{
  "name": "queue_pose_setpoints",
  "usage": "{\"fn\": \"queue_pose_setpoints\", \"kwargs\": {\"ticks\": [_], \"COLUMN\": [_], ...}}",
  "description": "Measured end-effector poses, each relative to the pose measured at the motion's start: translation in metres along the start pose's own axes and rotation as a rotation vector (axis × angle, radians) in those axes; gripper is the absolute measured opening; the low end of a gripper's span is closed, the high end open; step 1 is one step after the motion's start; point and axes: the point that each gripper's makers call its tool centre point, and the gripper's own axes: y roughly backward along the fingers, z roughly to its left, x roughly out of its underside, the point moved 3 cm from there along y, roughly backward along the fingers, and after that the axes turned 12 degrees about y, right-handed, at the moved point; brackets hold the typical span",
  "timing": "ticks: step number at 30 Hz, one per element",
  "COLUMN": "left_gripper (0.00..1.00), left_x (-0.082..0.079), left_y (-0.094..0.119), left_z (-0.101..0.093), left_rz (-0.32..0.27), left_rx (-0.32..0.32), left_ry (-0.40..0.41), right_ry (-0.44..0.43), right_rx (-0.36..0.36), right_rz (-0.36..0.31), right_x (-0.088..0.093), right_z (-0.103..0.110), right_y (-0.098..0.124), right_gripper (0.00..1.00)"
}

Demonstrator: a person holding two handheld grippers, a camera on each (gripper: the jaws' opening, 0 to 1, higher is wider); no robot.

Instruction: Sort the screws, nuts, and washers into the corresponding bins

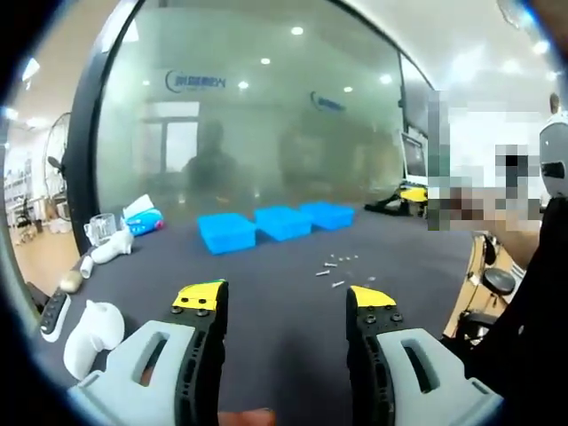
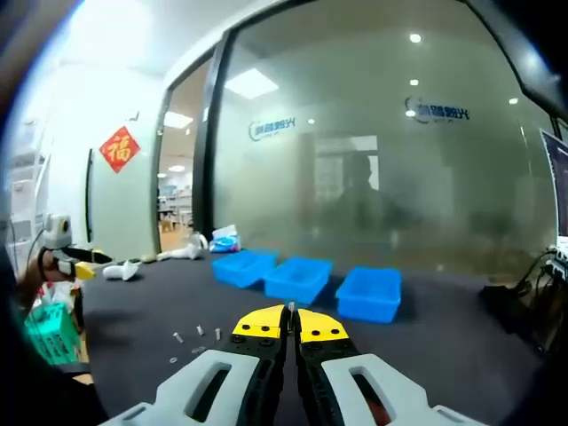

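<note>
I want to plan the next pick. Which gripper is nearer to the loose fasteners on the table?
Right. The right gripper is beside the loose fasteners, which lie just left of its tips. The left gripper is farther back; they lie ahead of it.

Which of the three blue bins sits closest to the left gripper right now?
The leftmost bin in the left gripper view: it looks largest and lowest in the row.

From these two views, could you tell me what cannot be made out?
- Small parts, both views: too small to tell screws, nuts or washers.
- Three blue bins: walls hide the contents.
- Right gripper: a tiny thing at the tips, too small to name.
</note>
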Motion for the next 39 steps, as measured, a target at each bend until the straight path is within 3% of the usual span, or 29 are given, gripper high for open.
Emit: {"fn": "queue_pose_setpoints", "kwargs": {"ticks": [8,14,16,18,20,23,30,39], "left_gripper": [0.52,0.52,0.52,0.52,0.52,0.52,0.52,0.52], "left_x": [0.0,0.002,0.003,0.002,0.002,0.001,0.003,0.003], "left_y": [0.0,-0.001,-0.001,-0.002,-0.003,-0.004,-0.006,-0.006], "left_z": [-0.001,0.0,0.0,0.001,0.001,0.0,-0.004,-0.004], "left_rz": [-0.003,-0.003,-0.006,-0.016,-0.018,-0.023,-0.019,-0.023], "left_rx": [-0.003,-0.007,-0.011,-0.018,-0.018,-0.016,-0.01,-0.007], "left_ry": [0.003,0.011,0.013,0.015,0.017,0.019,0.024,0.03], "right_ry": [-0.003,-0.009,-0.025,-0.101,-0.053,-0.084,-0.048,-0.007], "right_rx": [0.044,0.075,0.067,0.049,0.068,0.08,0.132,0.144], "right_rz": [0.004,0.058,0.071,0.077,0.107,0.114,0.155,0.191], "right_x": [-0.006,0.008,0.011,0.014,0.017,0.014,0.012,0.019], "right_z": [-0.032,-0.056,-0.059,-0.06,-0.067,-0.075,-0.09,-0.087], "right_y": [-0.044,-0.084,-0.094,-0.106,-0.119,-0.136,-0.171,-0.192], "right_gripper": [0.01,0.01,0.01,0.01,0.01,0.01,0.01,0.01]}}
